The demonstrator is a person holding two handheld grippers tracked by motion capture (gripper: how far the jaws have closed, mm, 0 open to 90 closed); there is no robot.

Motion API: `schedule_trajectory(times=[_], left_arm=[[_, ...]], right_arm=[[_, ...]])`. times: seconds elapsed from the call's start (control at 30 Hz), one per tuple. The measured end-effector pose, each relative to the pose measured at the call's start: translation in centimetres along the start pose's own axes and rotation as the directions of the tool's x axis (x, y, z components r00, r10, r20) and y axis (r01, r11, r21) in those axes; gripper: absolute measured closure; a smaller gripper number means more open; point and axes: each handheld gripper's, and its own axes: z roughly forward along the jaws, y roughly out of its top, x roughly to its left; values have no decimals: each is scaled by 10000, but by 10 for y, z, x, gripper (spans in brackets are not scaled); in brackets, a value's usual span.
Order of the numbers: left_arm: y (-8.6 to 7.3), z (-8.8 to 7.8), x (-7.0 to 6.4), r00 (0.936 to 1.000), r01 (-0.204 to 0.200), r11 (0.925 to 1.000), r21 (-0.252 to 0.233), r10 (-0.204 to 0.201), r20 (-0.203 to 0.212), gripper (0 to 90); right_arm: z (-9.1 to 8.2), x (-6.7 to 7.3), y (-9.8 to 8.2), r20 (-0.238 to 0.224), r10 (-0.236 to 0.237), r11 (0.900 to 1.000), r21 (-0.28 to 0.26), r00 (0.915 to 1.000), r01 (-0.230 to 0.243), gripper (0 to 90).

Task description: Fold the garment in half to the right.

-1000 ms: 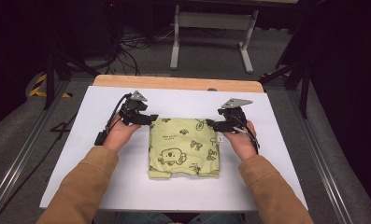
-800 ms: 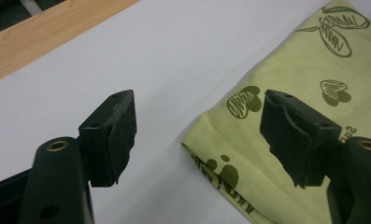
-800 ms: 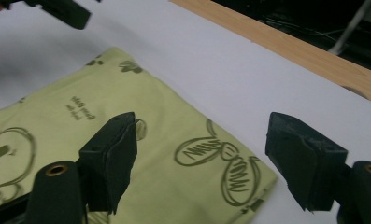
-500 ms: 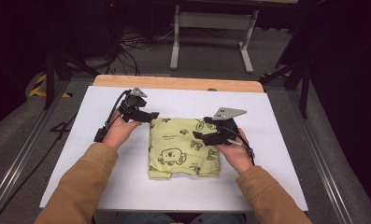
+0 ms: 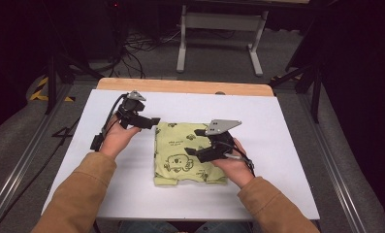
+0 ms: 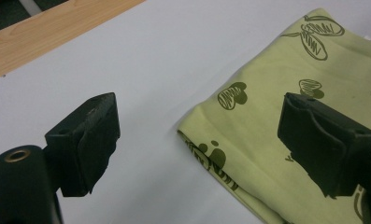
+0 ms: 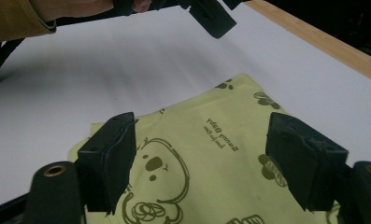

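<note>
A folded yellow-green cloth printed with dark cartoon drawings lies flat on the middle of the white table. My left gripper sits at the cloth's far left corner. Its jaws have just been opening, and in the left gripper view they stand wide apart over that corner of the cloth, gripping nothing. My right gripper hovers over the cloth's right half, pointing left. In the right gripper view its jaws are open above the printed cloth, with the left gripper farther off.
A wooden strip runs along the table's far edge. Beyond it are a metal stand and cables on the grey floor. Bare white table surrounds the cloth on every side.
My right gripper has moved left from the cloth's right edge to above the cloth. The left hand has stayed at the far left corner, its jaws wider apart.
</note>
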Motion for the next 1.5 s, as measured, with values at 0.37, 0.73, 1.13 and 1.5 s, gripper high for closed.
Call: schedule_trajectory(times=[0.37, 0.73, 1.13, 1.5], left_arm=[[-8, -4, -4, 9999, -86, 9997, 215, 88, -99, 141], [-11, -3, -3, 9999, -4, 9994, 335, 9, -153, 142], [-25, -12, 3, 9990, 272, 9988, 405, -257, -365, 142], [-29, -13, 5, 9981, 340, 9982, 487, -314, -531, 143]], right_arm=[[25, 24, -1, -856, -460, 9977, 448, 9953, 500, 251], [53, 45, -2, -1609, -642, 9924, 936, 9849, 800, 250], [75, 62, -6, -2105, -1126, 9776, 1515, 9711, 1461, 242], [92, 75, -6, -2694, -1145, 9723, 1671, 9562, 1635, 241]])
